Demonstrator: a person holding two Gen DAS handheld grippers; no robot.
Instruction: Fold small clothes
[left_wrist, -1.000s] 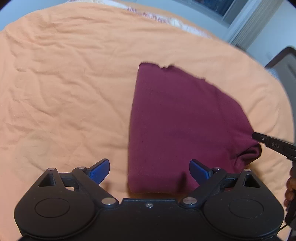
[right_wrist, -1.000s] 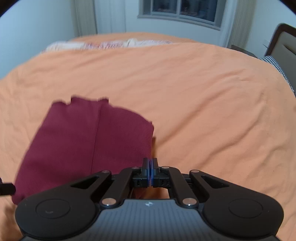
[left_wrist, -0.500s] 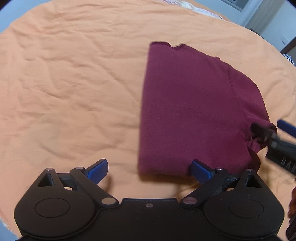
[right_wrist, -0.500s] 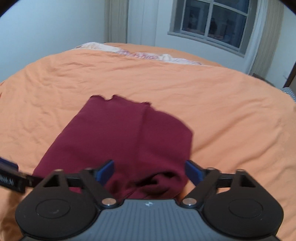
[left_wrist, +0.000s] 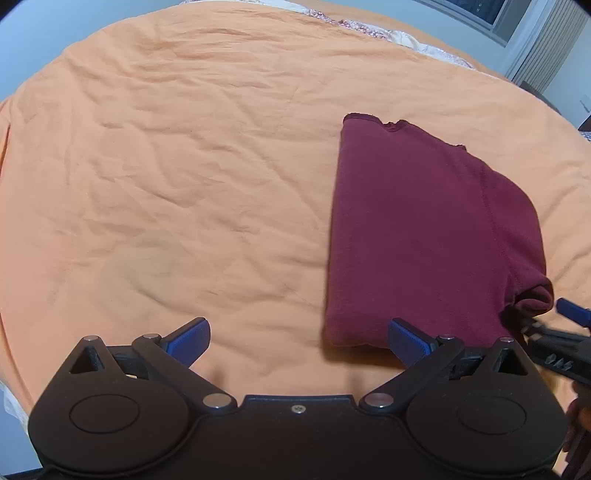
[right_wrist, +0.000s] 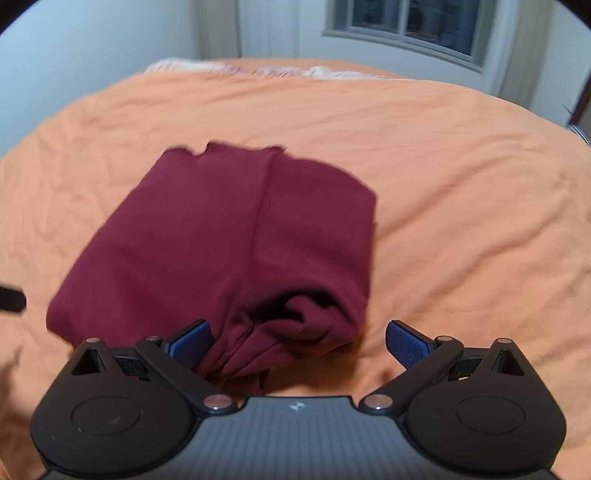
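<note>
a folded maroon garment (left_wrist: 417, 236) is laid flat on an orange bedsheet (left_wrist: 166, 166), in the right half of the left wrist frame and at centre-left in the right wrist frame (right_wrist: 229, 236). the left gripper (left_wrist: 297, 339) is seen at the bottom of its frame with blue pads spread wide apart, nothing held; its right pad (left_wrist: 406, 338) is placed at the near left corner of the garment, its left pad over bare sheet. the right gripper (right_wrist: 297, 339) is also spread apart, nothing clamped; bunched near-edge fabric of the garment is seen between its pads, close against the left pad (right_wrist: 190, 343), contact not resolved. the right gripper is also caught at the lower right edge of the left wrist frame (left_wrist: 554, 332), beside the garment's rumpled right corner. a window (right_wrist: 406, 22) and pale wall are seen at the top of the right wrist frame, with light patterned bedding (right_wrist: 258, 70) along the sheet's far edge. the right wrist frame is slightly blurred.
</note>
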